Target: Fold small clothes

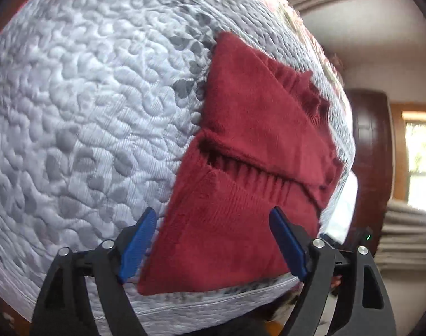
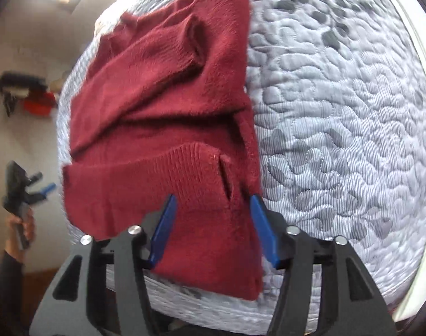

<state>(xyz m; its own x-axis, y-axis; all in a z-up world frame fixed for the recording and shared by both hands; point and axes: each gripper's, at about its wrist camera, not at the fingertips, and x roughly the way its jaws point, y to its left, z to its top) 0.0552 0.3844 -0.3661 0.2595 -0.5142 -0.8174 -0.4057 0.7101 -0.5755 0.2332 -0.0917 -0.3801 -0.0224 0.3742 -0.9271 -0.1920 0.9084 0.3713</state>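
Both grippers hover at the near edge of the quilted mattress [image 1: 87, 112], and the red knit sweater [image 1: 254, 168] lies there partly folded, sleeves crossed over the body. Left gripper [image 1: 213, 240]: blue fingers spread wide, nothing held. Right gripper [image 2: 213, 229]: jaws wide too, straddling the hem's right corner, gripping nothing. I'd call this the pause between folds; next up, each one needs to close on a near hem corner and carry it to the far end
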